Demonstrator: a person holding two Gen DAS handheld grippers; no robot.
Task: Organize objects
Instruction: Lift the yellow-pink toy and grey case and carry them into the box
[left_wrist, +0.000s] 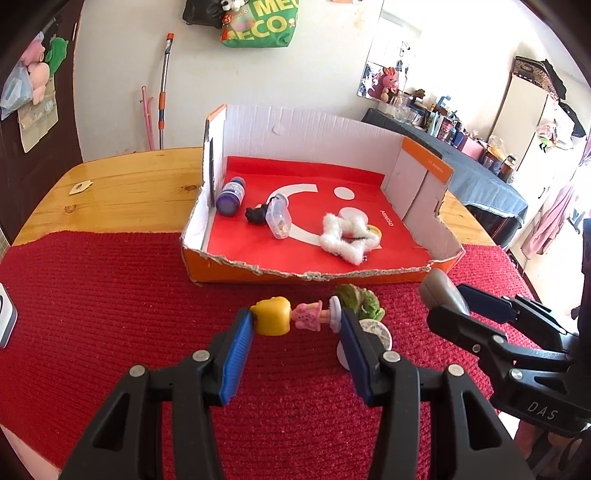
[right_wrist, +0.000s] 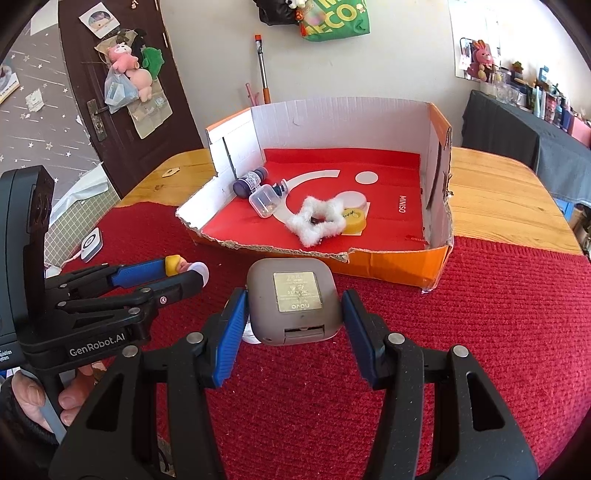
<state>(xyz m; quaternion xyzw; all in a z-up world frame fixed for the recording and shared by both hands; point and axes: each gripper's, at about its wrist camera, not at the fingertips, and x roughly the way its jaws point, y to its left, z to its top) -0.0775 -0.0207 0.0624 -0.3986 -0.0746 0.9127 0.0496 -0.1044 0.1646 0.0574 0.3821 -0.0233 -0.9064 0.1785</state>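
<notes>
two pairs of fingers were each clamped on something: the left gripper (left_wrist: 295, 325) gripped a small yellow-haired doll (left_wrist: 291, 316) lengthwise, head against one blue pad and white base against the other, and the right gripper (right_wrist: 295, 314) squeezed a grey rounded case (right_wrist: 293, 301) by its sides, label face up. both loads hung clear above the red knitted mat (left_wrist: 110, 295) that covered the near part of the wooden worktop (left_wrist: 129, 177), just short of the torn front edge of the open cardboard box (left_wrist: 424, 173). inside the box lay a purple bottle (left_wrist: 231, 195), a clear plastic capsule (left_wrist: 279, 218) and a white fluffy star (left_wrist: 347, 232). to do this step well, i judged each hand should carry its load over the low ragged front wall and set it on bare red lining, away from the star and the bottle, opening only once the thing was low. the doll's end-on hold looked slippery, so a steady, level carry seemed wise. the left view alone showed a green fuzzy thing (left_wrist: 360, 302) and a small round lidded jar (left_wrist: 375, 328) waiting on the mat behind the doll; the right view alone showed a yellow disc (right_wrist: 354, 223) tucked by the star, a white pad-like device (right_wrist: 90, 243) at the mat's edge, and the person's hand (right_wrist: 40, 402) on the left handle
</notes>
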